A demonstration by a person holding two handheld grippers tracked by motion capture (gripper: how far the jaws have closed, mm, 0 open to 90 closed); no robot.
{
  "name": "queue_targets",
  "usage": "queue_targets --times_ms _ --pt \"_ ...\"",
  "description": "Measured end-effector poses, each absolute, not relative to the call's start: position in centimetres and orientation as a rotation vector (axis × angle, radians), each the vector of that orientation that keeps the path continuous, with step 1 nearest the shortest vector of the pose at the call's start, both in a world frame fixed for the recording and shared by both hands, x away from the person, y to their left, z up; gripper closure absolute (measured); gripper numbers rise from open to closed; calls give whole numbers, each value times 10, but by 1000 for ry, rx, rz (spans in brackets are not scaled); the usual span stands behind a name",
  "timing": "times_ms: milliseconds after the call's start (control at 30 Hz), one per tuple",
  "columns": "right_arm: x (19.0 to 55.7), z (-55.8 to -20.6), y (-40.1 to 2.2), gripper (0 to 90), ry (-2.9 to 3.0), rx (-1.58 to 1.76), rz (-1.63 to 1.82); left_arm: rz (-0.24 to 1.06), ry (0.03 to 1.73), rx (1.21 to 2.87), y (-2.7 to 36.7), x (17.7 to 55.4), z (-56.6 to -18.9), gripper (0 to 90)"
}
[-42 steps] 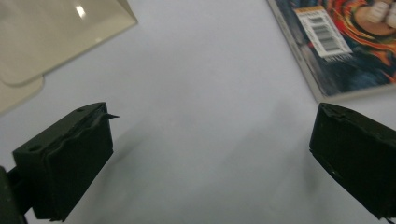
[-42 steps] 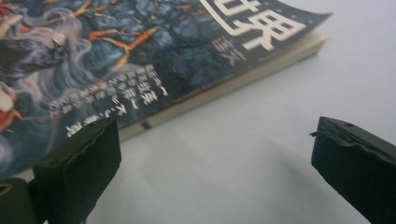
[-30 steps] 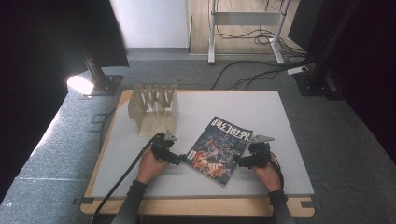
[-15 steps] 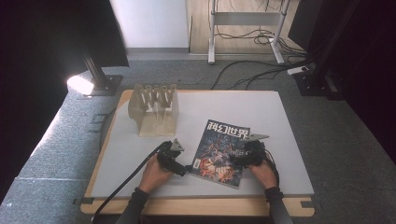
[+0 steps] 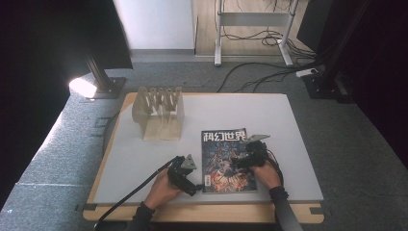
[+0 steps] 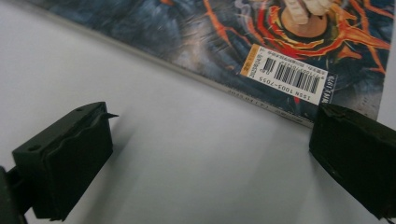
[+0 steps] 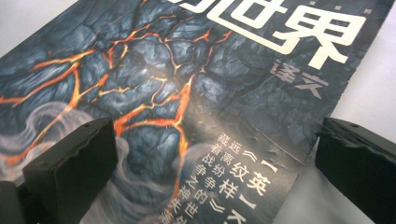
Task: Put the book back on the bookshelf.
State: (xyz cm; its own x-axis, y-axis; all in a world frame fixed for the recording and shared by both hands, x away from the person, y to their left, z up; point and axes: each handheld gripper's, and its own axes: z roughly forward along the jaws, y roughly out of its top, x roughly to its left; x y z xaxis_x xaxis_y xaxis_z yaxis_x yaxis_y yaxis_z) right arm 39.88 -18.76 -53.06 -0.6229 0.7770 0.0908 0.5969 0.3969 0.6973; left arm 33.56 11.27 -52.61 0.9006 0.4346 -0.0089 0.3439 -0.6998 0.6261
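White tabletop (image 5: 144, 159) is seen beneath the left gripper (image 6: 210, 154), jaws spread at the near left corner of the magazine (image 5: 226, 159), apparently for lifting its edge. Right gripper (image 7: 210, 177), also spread, is held over the cover.

Counts, quick: 1 magazine (image 5: 227, 160) flat on the tabletop (image 5: 144, 159), w/ 1 barcode label (image 6: 289, 74) on its cover. 1 wooden rack (image 5: 159, 113) near the far-left corner; its upright pegs approx. 5 across, too small to count exactly. 2 claws: left claw (image 5: 184, 173) and right claw (image 5: 246, 156), each w/ 2 black jaws spread wide, 1 hand per claw, so 2 hands. 1 lamp (image 5: 82, 87) lit on the floor, left of the tabletop. 1 metal stand (image 5: 252, 19) at the back.
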Motion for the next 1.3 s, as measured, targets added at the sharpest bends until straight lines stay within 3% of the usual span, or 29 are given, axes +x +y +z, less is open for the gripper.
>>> queue_targets --times_ms 333,733,800,1300 --pt "415 -529 -156 0 2484 1127 1053 157 543 2411 127 358 -525 0" --pt "430 -528 -138 0 2509 1102 1045 146 484 2373 123 351 -529 0" --pt "432 -525 -139 55 2507 1118 1038 143 479 2376 124 352 -529 0" --pt "453 -523 -152 167 2462 1340 1220 129 524 2348 128 365 -529 0"
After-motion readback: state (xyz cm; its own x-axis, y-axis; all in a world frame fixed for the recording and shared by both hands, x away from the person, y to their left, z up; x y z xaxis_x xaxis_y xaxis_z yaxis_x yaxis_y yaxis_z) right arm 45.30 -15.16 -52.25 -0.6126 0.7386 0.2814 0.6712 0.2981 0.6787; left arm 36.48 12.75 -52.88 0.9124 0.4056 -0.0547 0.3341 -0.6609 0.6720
